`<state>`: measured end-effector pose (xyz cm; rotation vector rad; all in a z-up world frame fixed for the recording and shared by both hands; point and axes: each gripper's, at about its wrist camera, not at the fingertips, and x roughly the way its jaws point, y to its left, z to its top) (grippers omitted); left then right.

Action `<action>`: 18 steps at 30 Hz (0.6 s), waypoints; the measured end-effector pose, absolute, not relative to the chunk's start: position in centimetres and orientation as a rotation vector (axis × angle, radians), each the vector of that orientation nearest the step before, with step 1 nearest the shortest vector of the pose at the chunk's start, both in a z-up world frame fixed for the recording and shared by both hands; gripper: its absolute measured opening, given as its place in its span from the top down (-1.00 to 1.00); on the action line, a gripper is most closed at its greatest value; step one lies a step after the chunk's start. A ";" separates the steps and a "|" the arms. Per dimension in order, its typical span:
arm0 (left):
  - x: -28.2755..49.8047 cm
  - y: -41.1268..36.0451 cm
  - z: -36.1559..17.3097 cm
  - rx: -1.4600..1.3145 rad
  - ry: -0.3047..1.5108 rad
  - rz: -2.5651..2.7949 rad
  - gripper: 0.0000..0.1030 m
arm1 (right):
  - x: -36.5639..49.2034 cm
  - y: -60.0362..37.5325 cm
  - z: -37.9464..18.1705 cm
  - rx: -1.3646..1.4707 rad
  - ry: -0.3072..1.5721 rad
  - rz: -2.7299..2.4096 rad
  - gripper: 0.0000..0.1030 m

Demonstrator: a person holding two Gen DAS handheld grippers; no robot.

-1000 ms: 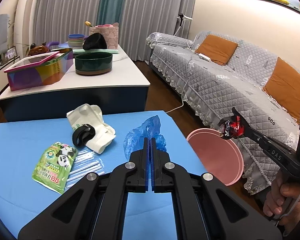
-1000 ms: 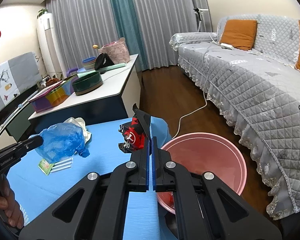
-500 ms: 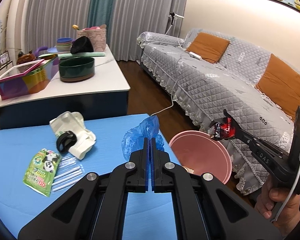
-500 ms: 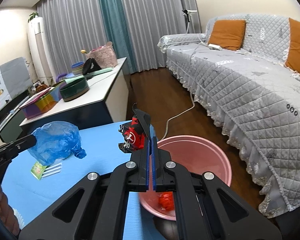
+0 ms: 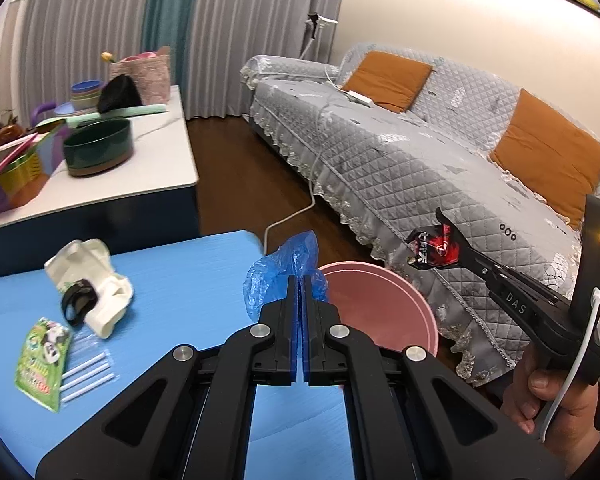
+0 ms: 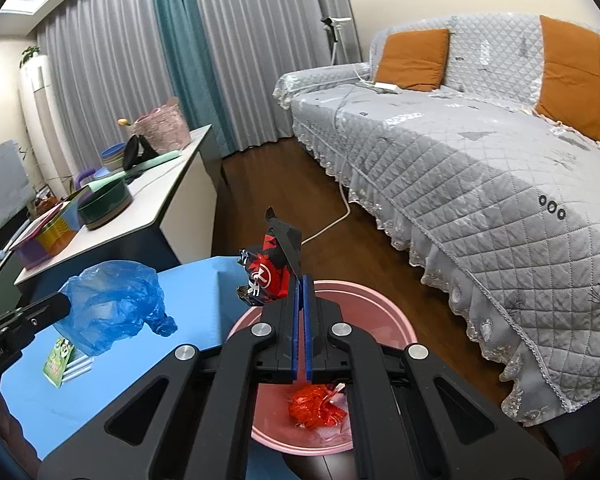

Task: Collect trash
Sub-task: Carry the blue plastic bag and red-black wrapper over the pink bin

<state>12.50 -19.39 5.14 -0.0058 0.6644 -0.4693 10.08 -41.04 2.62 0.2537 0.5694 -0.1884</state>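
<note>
The left gripper [image 5: 302,280] is clenched on one crumpled blue plastic bag [image 5: 284,272], which hangs above the right edge of the blue table [image 5: 188,276], just beside the bin's rim. The right gripper [image 6: 301,280] is clamped on one red-and-black snack wrapper [image 6: 266,276], held over the pink bin [image 6: 396,320]; white characters are printed on the wrapper, too crumpled to read. On the right gripper's side, seen from the left wrist camera, the letters "DAS" are printed in white. The left gripper's body carries partly cut-off white lettering that ends in "Robot.AI".

The single pink bin stands on the wooden floor against the table's right edge. Inside it lies one crumpled red wrapper [image 6: 316,404] on some pale paper.

Toward the table's left edge lie:
- one white cloth bundle [image 5: 96,280]
- one black ring-shaped thing [image 5: 78,306] resting on the cloth
- one green packet [image 5: 44,360] with a panda picture and red characters too small to read
- three white sticks in clear wrap [image 5: 86,376], just beside the packet

Behind, a white counter [image 5: 156,172] carries one dark green bowl [image 5: 100,148].
</note>
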 end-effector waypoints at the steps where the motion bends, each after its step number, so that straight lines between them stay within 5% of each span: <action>1: 12.7 -20.0 5.1 -0.001 0.665 -0.478 0.98 | 10.2 -41.3 2.6 0.254 0.570 -0.193 0.96; 18: 15.9 -26.7 2.6 0.019 0.720 -0.558 0.98 | 11.6 -44.4 0.4 0.289 0.625 -0.242 0.96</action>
